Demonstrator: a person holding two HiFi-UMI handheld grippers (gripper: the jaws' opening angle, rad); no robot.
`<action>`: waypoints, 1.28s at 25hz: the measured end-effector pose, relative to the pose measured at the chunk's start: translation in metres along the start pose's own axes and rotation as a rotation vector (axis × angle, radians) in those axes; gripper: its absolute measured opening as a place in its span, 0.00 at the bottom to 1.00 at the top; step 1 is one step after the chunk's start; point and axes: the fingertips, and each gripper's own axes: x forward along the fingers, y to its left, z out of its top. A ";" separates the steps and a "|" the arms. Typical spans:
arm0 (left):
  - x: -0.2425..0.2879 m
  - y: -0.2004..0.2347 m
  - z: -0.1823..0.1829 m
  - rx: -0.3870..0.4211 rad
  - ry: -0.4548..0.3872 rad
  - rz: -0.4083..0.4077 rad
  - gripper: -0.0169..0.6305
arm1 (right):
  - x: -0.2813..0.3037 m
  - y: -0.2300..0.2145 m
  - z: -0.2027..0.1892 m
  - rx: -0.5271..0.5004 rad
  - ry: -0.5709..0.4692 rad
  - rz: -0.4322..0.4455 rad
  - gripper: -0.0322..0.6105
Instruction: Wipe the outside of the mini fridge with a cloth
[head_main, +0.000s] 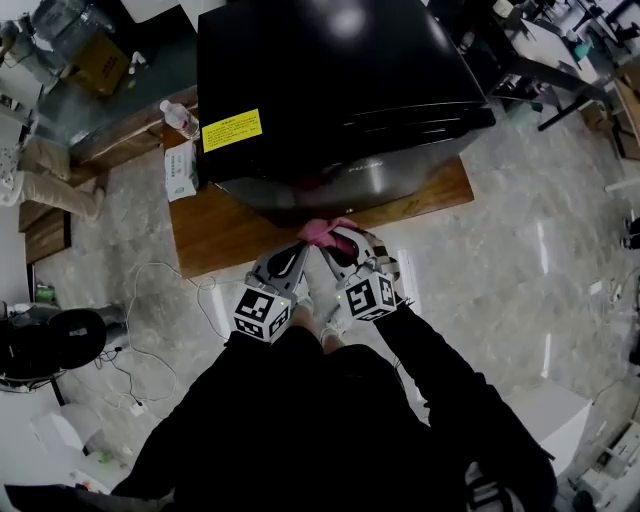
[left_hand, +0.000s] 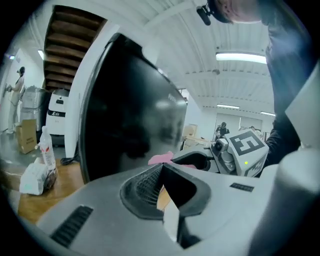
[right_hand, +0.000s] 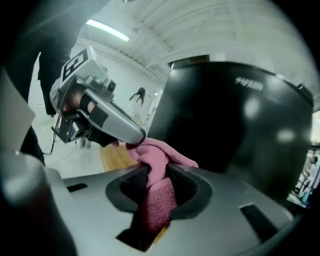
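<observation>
The black mini fridge stands on a low wooden table. A pink cloth is bunched against the lower front of the fridge, and my right gripper is shut on it. In the right gripper view the cloth fills the gap between the jaws, just before the fridge's glossy door. My left gripper sits close beside the right one, shut with nothing in it. In the left gripper view its jaws meet; the cloth and the right gripper lie just beyond, by the fridge door.
A water bottle and a white tissue pack sit on the table's left side, by the fridge's yellow label. White cables trail over the tiled floor at the left, near a black round seat. Desks stand at the back right.
</observation>
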 end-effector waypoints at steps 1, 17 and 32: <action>0.001 -0.013 0.019 0.014 -0.031 -0.013 0.03 | -0.018 -0.017 0.014 0.027 -0.040 -0.053 0.22; 0.061 -0.128 0.220 0.191 -0.295 -0.170 0.03 | -0.168 -0.254 0.112 0.328 -0.486 -0.531 0.22; 0.163 -0.097 0.077 0.076 -0.117 -0.183 0.03 | -0.101 -0.224 -0.056 0.333 -0.270 -0.514 0.22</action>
